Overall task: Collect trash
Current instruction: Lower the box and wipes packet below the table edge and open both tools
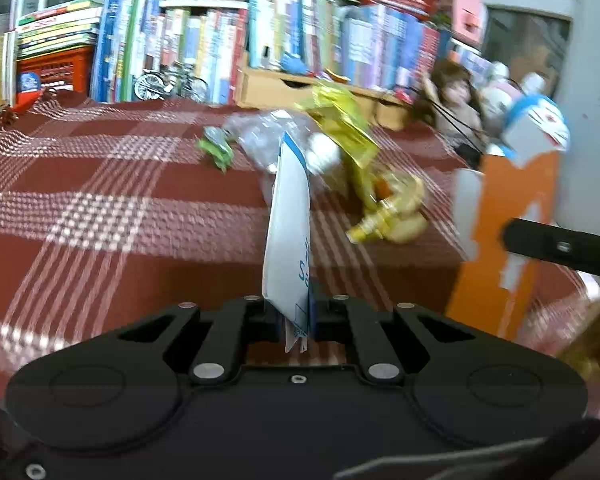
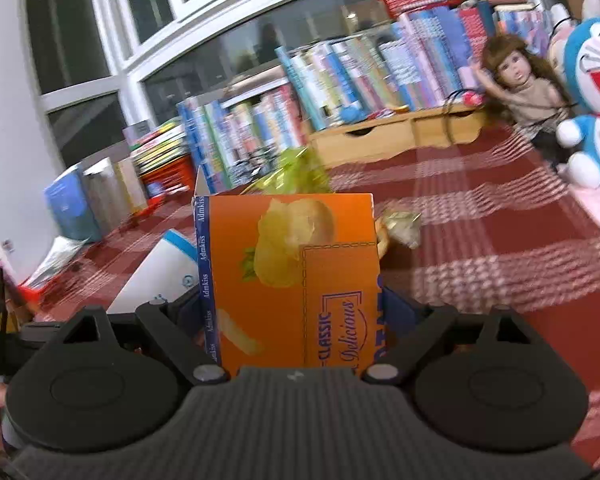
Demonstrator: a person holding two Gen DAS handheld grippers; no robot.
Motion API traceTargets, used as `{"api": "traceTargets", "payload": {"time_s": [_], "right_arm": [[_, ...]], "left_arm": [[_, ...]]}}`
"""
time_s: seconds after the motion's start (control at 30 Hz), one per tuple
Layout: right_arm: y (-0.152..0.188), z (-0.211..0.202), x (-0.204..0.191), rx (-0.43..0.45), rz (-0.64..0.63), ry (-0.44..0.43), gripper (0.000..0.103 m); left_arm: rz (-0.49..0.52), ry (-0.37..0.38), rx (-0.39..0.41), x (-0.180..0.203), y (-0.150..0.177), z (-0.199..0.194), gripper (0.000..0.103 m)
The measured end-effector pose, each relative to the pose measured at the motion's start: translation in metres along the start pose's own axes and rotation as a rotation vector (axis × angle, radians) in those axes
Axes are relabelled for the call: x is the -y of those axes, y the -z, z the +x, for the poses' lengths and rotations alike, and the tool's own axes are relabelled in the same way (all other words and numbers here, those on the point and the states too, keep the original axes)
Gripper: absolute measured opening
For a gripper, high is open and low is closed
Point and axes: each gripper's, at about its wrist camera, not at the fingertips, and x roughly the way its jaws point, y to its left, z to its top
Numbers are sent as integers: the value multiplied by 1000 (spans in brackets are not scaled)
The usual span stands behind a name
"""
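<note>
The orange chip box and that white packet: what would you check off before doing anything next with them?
1. Left tongs gripping the white packet: ok, pinched at its lower edge.
2. Right tongs holding the orange box: ok, closed on both sides.
3. Box top open to take the packet: cannot tell, though a raised flap shows in the left view.
4. Packet lined up over the box: not ok, it is off to the box's side.
5. Other trash collected: not ok, the yellow wrappers and green wrapper lie on the checked tablecloth.
</note>
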Motion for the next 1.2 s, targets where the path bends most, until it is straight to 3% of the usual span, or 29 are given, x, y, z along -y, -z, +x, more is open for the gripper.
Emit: {"api": "traceTargets", "payload": {"time_s": [0.13, 0.33, 0.6, 0.9, 0.97, 1.07, 1.13, 1.2], "right_arm": [[23, -13, -12, -32, -26, -71, 89], [65, -19, -31, -139, -77, -177, 89], [119, 17, -43, -323, -126, -183, 89], [171, 70, -42, -550, -167, -159, 89], [180, 79, -43, -581, -177, -146, 89], [190, 87, -44, -614, -176, -139, 94], [193, 89, -42, -616, -174, -134, 96], [193, 89, -40, -617, -165, -131, 98]], "left_arm": [[63, 43, -69, 2, 29, -34, 11], [70, 105, -240, -7, 69, -53, 11], [56, 62, -444, -15, 127, -12, 11], [55, 3, -633, -23, 162, 37, 17], [71, -22, -650, -23, 167, 41, 25], [110, -56, -648, -22, 171, 44, 51], [149, -87, -640, -21, 170, 45, 63], [186, -127, -627, -20, 170, 45, 87]]}}
